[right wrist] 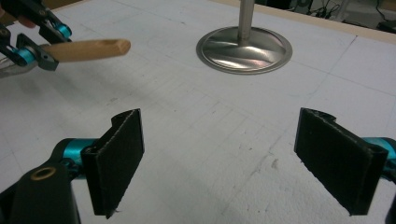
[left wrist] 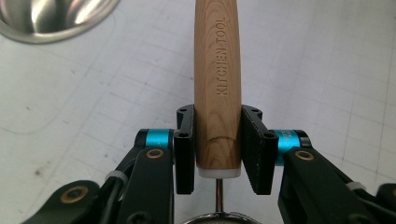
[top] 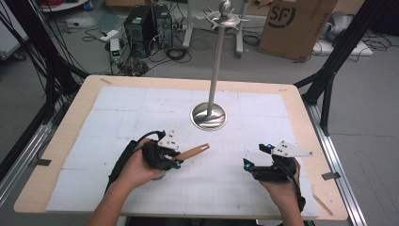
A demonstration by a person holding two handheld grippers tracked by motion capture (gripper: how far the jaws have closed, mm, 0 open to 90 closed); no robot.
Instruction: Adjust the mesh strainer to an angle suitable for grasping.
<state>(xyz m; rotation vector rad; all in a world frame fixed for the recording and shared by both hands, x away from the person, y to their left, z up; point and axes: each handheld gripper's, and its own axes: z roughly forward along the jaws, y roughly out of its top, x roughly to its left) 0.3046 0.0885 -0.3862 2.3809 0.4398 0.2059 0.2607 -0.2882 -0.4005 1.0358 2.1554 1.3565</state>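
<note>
Now, from the high view, the left gripper [top: 175, 162] is clamped on a wooden handle [top: 193, 152] that juts ahead of it toward the metal stand [top: 209, 116], which rises from the white mat [top: 117, 117] well beyond both tools; the right gripper [top: 249, 165] sits off to the right, holding nothing. Over to the left gripper view: both jaws press the handle's near end, "KITCHEN TOOL" stamped along the wood, a thin metal shank just below. And the right gripper view: jaws spread wide over bare mat, stand base ahead, the held handle up at left.
</note>
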